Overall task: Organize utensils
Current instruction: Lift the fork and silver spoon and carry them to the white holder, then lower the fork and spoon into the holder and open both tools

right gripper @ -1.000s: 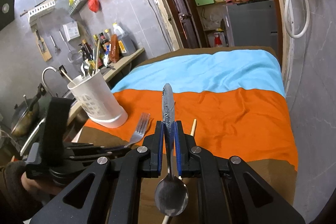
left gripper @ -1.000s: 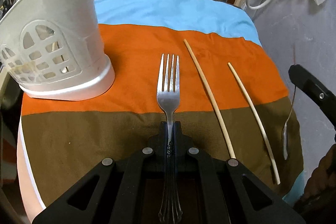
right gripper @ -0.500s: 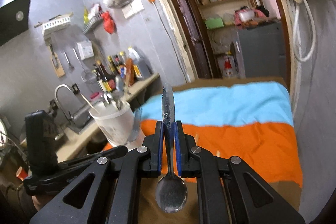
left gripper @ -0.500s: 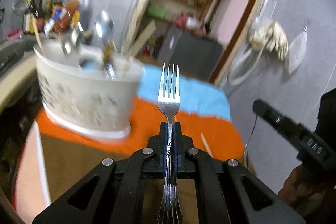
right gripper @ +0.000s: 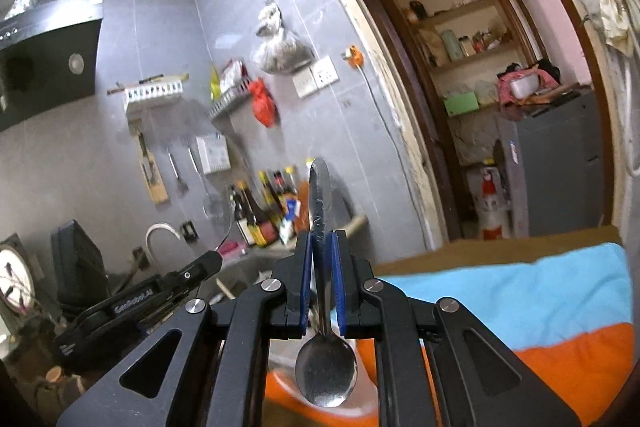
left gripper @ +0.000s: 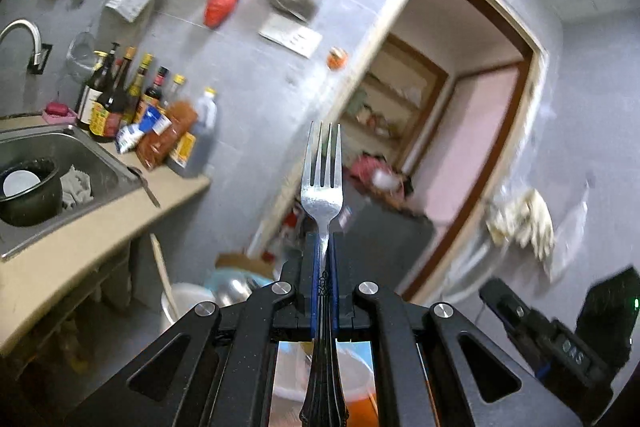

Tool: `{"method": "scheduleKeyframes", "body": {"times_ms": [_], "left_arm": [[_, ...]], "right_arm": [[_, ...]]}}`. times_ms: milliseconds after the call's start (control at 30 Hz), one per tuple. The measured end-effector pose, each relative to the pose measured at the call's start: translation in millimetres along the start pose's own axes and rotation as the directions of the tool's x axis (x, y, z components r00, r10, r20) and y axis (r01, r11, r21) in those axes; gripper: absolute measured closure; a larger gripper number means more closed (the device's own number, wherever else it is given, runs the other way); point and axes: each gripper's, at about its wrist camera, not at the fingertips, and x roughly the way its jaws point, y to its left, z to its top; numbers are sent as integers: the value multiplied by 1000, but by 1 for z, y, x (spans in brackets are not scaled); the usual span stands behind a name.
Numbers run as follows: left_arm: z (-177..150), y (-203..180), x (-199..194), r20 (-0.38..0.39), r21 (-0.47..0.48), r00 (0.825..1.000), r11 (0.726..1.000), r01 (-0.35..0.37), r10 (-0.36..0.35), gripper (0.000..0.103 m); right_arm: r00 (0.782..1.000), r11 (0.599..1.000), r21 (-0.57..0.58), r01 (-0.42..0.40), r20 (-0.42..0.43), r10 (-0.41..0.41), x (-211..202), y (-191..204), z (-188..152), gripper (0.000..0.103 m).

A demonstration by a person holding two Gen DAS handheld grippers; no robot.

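- Clamping the fork (left gripper: 322, 183), left gripper (left gripper: 322, 247) sits above the white holder (left gripper: 180, 301); tines point forward, level.
- Right gripper (right gripper: 320, 247) pinches the spoon (right gripper: 326, 371), bowl rearward.

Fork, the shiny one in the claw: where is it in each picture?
Left wrist view: the fork stands in the middle, tines up, pinched by the left claw.
Right wrist view: I cannot make out the fork; only the left claw shows at lower left.
Shared landmark: the red bag hanging on the grey wall.
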Motion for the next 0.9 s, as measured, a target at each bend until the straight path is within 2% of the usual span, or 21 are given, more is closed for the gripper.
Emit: {"method": "scheduleKeyframes", "body": {"times_ms": [233, 433, 633, 900], "left_arm": [[21, 67, 25, 47, -108, 998, 994, 33, -28, 100], [9, 80, 35, 71, -111, 996, 992, 65, -58, 100], [-5, 77, 42, 110, -59, 992, 996, 70, -64, 100], [-28, 68, 39, 171, 56, 985, 998, 7, -17, 100]], "right_arm": [[999, 999, 33, 10, 41, -12, 29, -5, -17, 95], [998, 998, 62, 18, 51, -21, 41, -11, -35, 95], [998, 998, 59, 19, 57, -22, 44, -11, -40, 95], [998, 999, -15, 49, 26, -49, 52, -6, -57, 95]]}}
